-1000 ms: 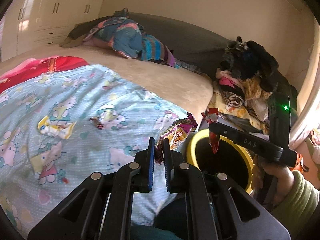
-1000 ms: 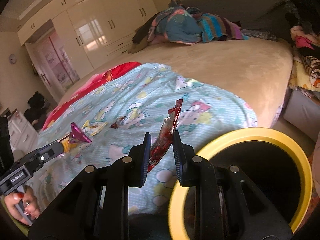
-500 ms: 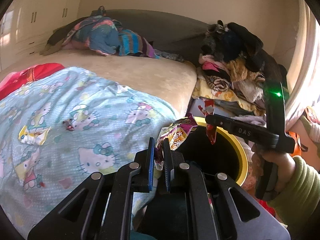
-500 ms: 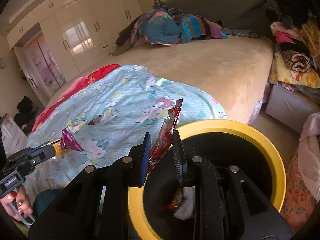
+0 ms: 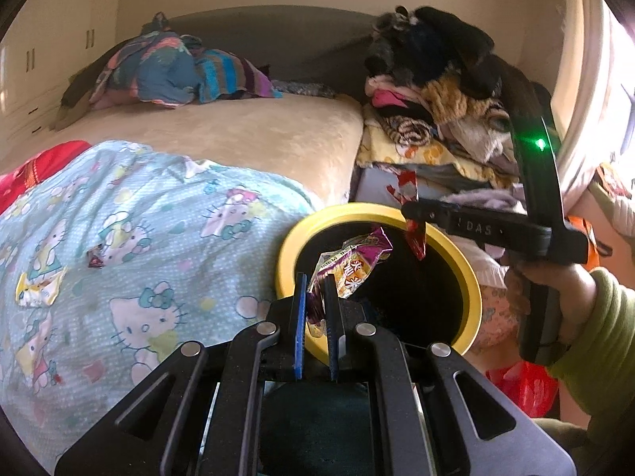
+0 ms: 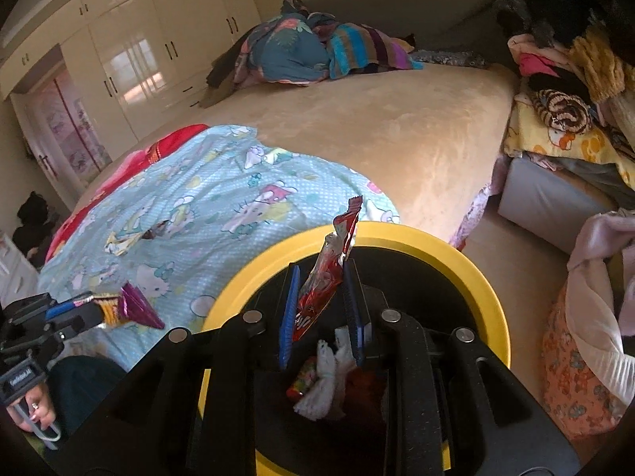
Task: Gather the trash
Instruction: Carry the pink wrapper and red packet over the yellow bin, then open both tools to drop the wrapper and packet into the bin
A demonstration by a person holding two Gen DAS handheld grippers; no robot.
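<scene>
Bedside bin (image 6: 397, 238): right tool (image 6: 319, 273) pinches red wrapper (image 6: 325, 277) upright (long axis vertical).

Your wrappers (image 5: 351, 265) look glossy foil; bin rim (image 6: 492, 297) smooth matt plastic; bedsheet (image 5: 158, 238) printed cloth; wardrobe doors (image 6: 131, 51) glossy.

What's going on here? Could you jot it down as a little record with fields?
Place: bedroom, beside a bed with a cartoon-cat blanket
Bin: yellow-rimmed bin next to the bed, some rubbish already inside
Left gripper: jaws shut on a purple and yellow wrapper, held over the bin
Right gripper: jaws shut on a red wrapper, also over the bin
Left on blanket: a yellow wrapper and a small dark wrapper
Nearby: piled clothes to the right of the bed
</scene>
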